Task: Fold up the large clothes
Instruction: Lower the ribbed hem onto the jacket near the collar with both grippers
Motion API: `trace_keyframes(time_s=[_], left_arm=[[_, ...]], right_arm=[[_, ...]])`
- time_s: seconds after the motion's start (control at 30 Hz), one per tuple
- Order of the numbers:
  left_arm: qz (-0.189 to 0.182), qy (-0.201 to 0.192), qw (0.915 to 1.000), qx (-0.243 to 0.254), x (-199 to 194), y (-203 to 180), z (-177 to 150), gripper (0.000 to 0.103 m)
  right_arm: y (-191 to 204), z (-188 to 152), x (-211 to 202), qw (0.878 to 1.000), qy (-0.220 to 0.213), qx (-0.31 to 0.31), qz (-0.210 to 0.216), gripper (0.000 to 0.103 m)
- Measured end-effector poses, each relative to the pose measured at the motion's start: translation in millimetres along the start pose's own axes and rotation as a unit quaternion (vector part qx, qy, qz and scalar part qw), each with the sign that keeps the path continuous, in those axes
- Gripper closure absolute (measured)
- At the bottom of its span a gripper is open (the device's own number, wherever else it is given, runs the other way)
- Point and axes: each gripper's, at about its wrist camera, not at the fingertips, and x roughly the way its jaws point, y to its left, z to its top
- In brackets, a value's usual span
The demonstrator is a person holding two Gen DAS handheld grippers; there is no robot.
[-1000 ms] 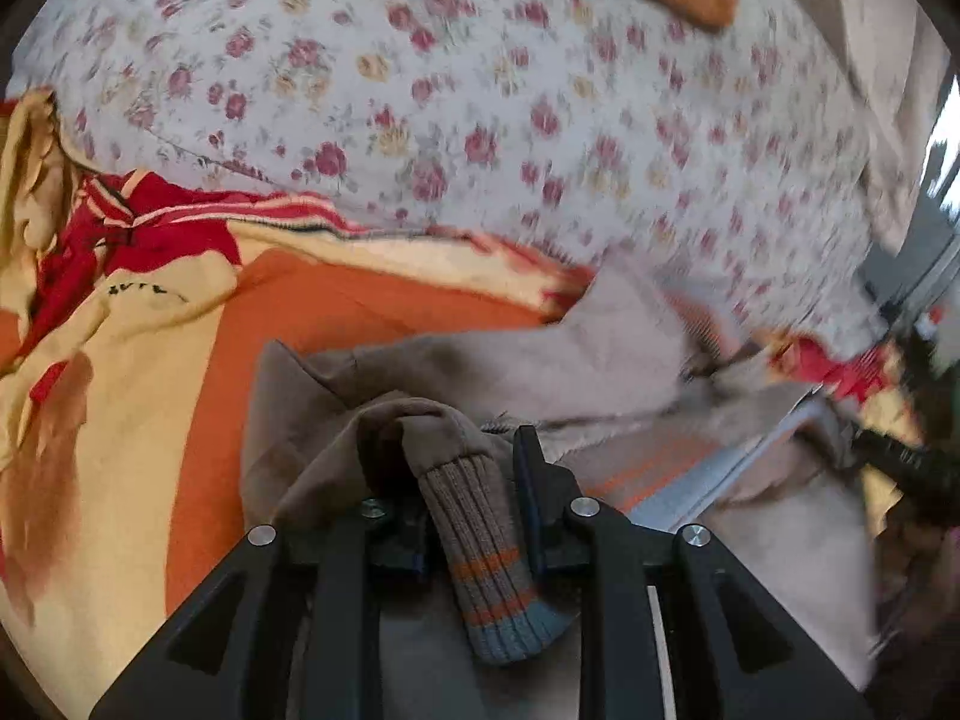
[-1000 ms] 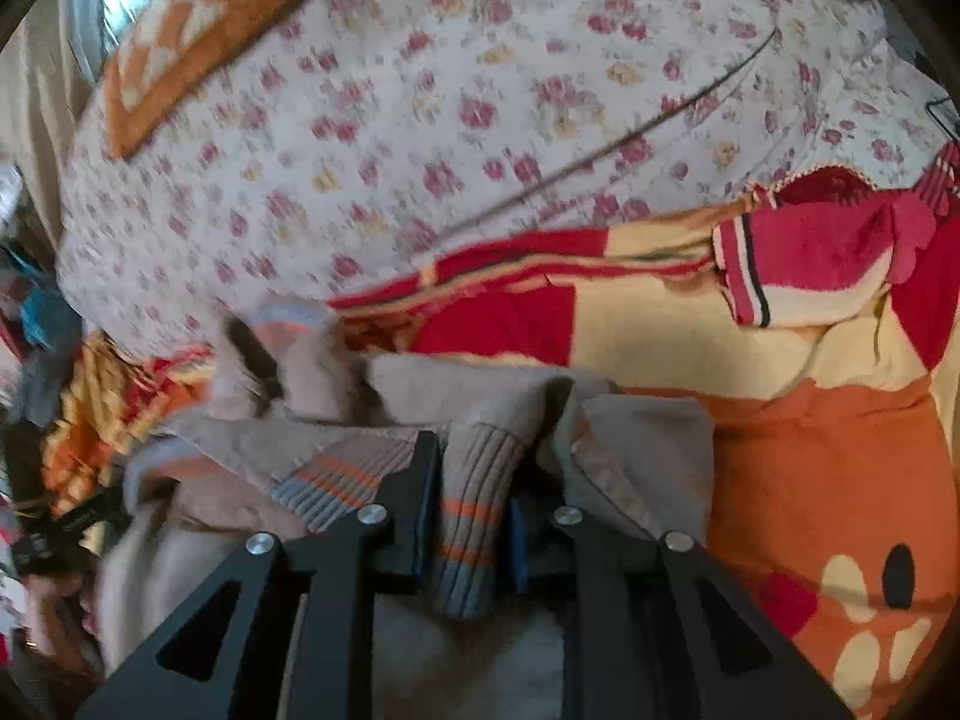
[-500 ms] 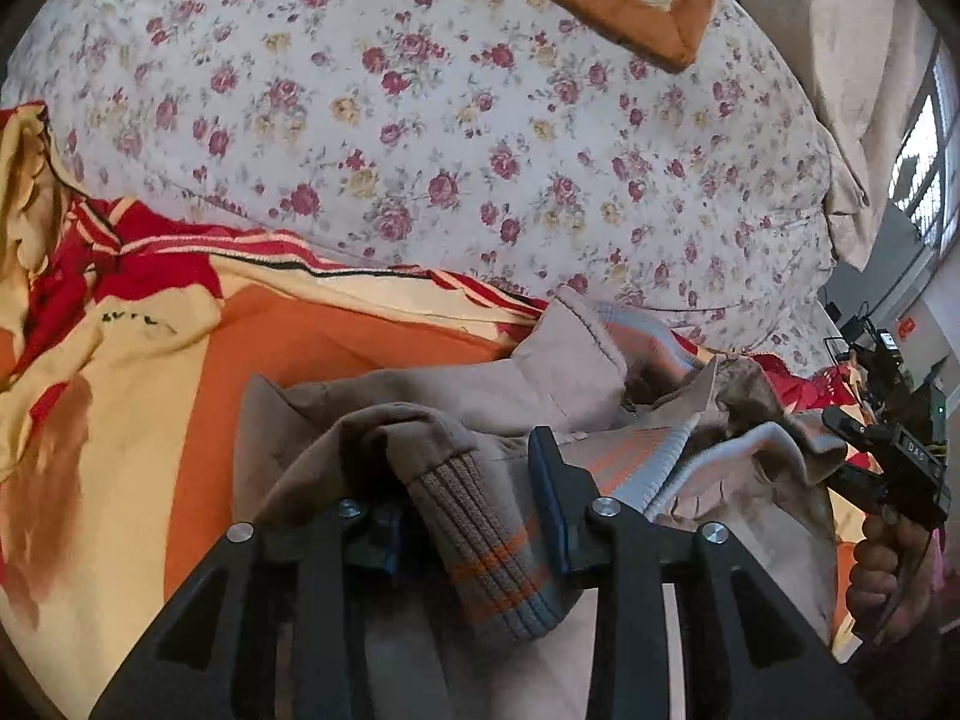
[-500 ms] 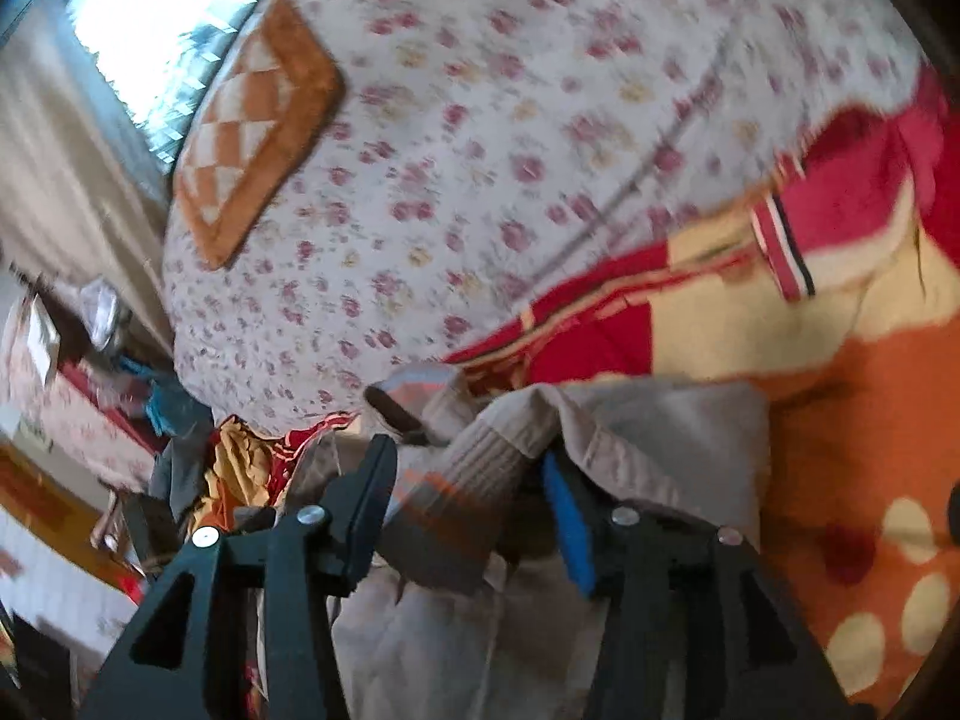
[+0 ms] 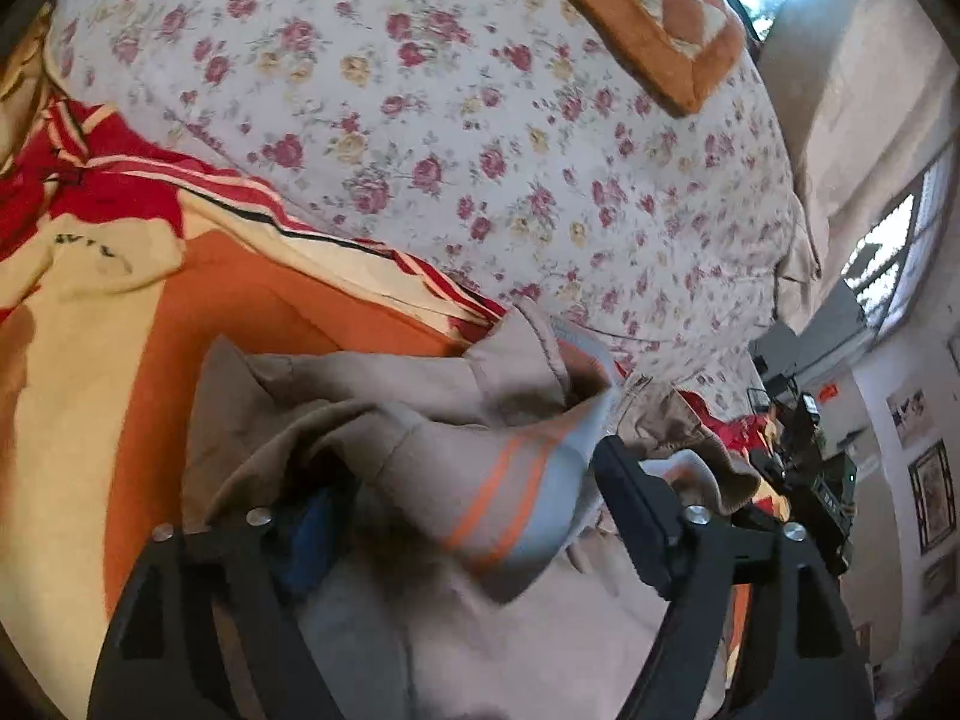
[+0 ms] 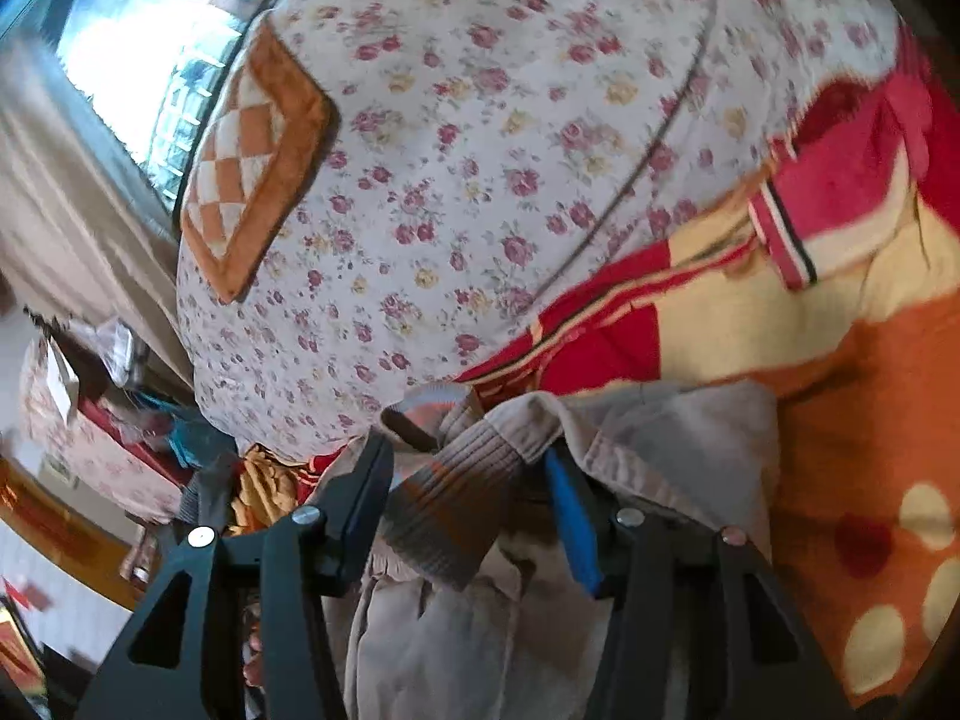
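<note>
We hold the left gripper (image 5: 474, 516) over a beige jacket (image 5: 384, 384) that lies bunched on an orange, cream and red blanket (image 5: 198, 300); its jaws have just been opening and now stand wide, and the ribbed cuff (image 5: 510, 498) with orange stripes hangs loose between them, the right finger (image 5: 630, 516) clear of the cloth, so we count this gripper as released; its left finger is partly buried under a fold of the jacket. Beyond the blanket we see a floral bedspread (image 5: 480, 138) and, on it, an orange checked mat (image 5: 654, 18).

In the right wrist view the right gripper (image 6: 474, 498) also has its jaws apart, having opened over the last moment; another ribbed cuff (image 6: 456, 492) sits between them, and the blue pad (image 6: 570, 516) stands off from it, while the left finger (image 6: 366, 492) lies just beside the knit, and we cannot tell whether it touches; we read this one as let go too. The jacket (image 6: 678, 438) rests on the blanket (image 6: 840, 396), just below the bedspread (image 6: 492, 138); the checked mat (image 6: 252, 162) lies upper left.
</note>
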Motion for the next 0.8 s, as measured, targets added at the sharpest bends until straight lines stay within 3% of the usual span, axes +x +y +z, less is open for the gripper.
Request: trace_keyframes(time_s=[0.13, 0.23, 0.33, 0.37, 0.4, 0.43, 0.5, 0.63, 0.7, 0.73, 0.77, 0.8], left_arm=[[0.068, -0.056, 0.9958, 0.028, -17, -6, 2, 0.033], [0.132, -0.11, 0.9823, 0.074, -32, -21, 2, 0.033], [0.148, -0.123, 0.9756, 0.106, -30, -36, 0, 0.033], [0.145, -0.115, 0.976, 0.114, -24, -42, -1, 0.033], [0.136, -0.108, 0.9779, 0.117, -18, -48, 0, 0.033], [0.13, -0.099, 0.9794, 0.118, -10, -53, 0, 0.033], [0.135, -0.079, 0.9802, 0.121, 11, -65, 5, 0.038], [0.177, -0.02, 0.9741, 0.139, 60, -58, 11, 0.053], [0.232, 0.006, 0.9591, 0.163, 81, -39, 3, 0.058], [0.251, 0.017, 0.9516, 0.177, 89, -31, -1, 0.062], [0.25, 0.027, 0.9502, 0.183, 94, -24, -3, 0.062], [0.236, 0.022, 0.9554, 0.176, 90, -20, -1, 0.062]], right_arm=[[9, 1, -9, 0.998, -0.028, -0.033, -0.038, 0.048], [29, 1, -26, 0.988, -0.088, -0.096, -0.083, 0.048], [42, 1, -34, 0.977, -0.115, -0.139, -0.115, 0.048], [48, 0, -31, 0.974, -0.108, -0.158, -0.123, 0.048], [55, -2, -25, 0.967, -0.1, -0.185, -0.143, 0.055], [61, -4, -18, 0.961, -0.087, -0.206, -0.161, 0.076], [73, -6, 8, 0.958, -0.041, -0.23, -0.168, 0.096], [74, -6, 57, 0.947, 0.01, -0.243, -0.208, 0.096], [46, 1, 86, 0.936, 0.041, -0.234, -0.259, 0.096], [29, 5, 95, 0.938, 0.053, -0.215, -0.266, 0.098], [15, 8, 100, 0.944, 0.064, -0.195, -0.26, 0.1], [-2, 14, 107, 0.953, 0.081, -0.163, -0.244, 0.101]])
